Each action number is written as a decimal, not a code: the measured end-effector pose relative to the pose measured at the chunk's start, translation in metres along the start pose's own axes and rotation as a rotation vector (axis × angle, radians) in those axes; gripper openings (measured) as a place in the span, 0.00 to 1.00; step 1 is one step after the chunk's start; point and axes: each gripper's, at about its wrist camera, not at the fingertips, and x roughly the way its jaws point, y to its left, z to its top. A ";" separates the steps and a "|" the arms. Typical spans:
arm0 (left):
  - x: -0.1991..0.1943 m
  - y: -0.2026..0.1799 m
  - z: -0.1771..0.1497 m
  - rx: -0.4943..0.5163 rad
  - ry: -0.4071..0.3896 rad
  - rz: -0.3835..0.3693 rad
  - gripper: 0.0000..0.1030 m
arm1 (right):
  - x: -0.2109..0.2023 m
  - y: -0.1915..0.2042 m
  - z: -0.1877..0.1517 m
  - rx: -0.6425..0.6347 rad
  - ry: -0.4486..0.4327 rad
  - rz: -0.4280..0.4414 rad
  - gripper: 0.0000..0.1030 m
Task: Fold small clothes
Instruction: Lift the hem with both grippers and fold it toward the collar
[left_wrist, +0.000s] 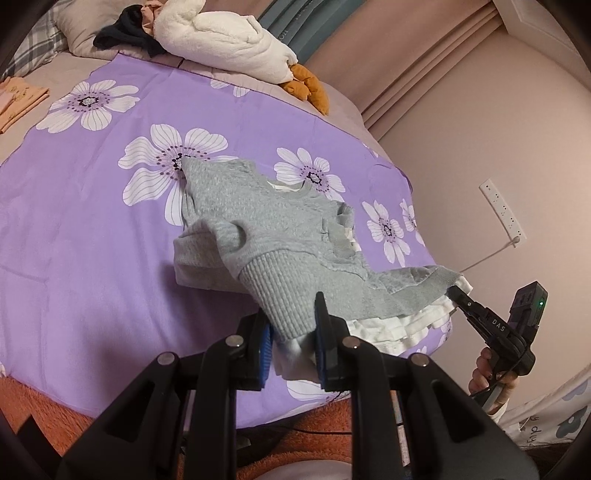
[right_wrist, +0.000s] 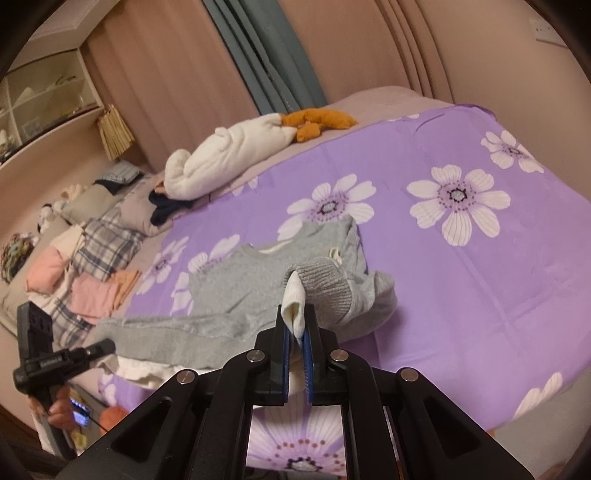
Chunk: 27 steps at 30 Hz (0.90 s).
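Currently, fold step in hand: hem of sweater (left_wrist: 266, 229) lifted at two corners, judged ready to carry over toward the collar

- Left gripper (left_wrist: 293, 341): jaws narrow, blue pads clamped on the ribbed hem corner and its white lining, nearest the camera
- Right gripper (right_wrist: 295, 328): jaws nearly together, pinching a tuck of white lining at the other hem corner, grey rib just beyond its tips
- Sweater: grey, white underlayer showing at hem and neck; near edge raised off the bedspread (left_wrist: 92, 221), collar end lying flat on it, farther from both grippers
- Bedspread: purple, white flowers; sweater sits near its middle
- Beyond sweater: white plush (left_wrist: 229, 40) at the far edge of bedspread; folded pink pile (right_wrist: 99, 295) off its side

Next move calls for both corners travelling together, level, hem laid square on the shoulders before release; uneven lift may skew the fold
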 end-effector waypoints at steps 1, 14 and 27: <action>-0.001 -0.001 0.000 0.003 -0.002 0.002 0.18 | -0.001 0.001 0.001 -0.002 -0.006 -0.001 0.07; -0.003 0.000 0.015 -0.015 -0.044 -0.034 0.18 | -0.002 0.002 0.020 0.000 -0.067 0.027 0.07; 0.037 0.014 0.069 -0.062 -0.062 -0.040 0.18 | 0.043 -0.007 0.061 0.039 -0.071 0.018 0.07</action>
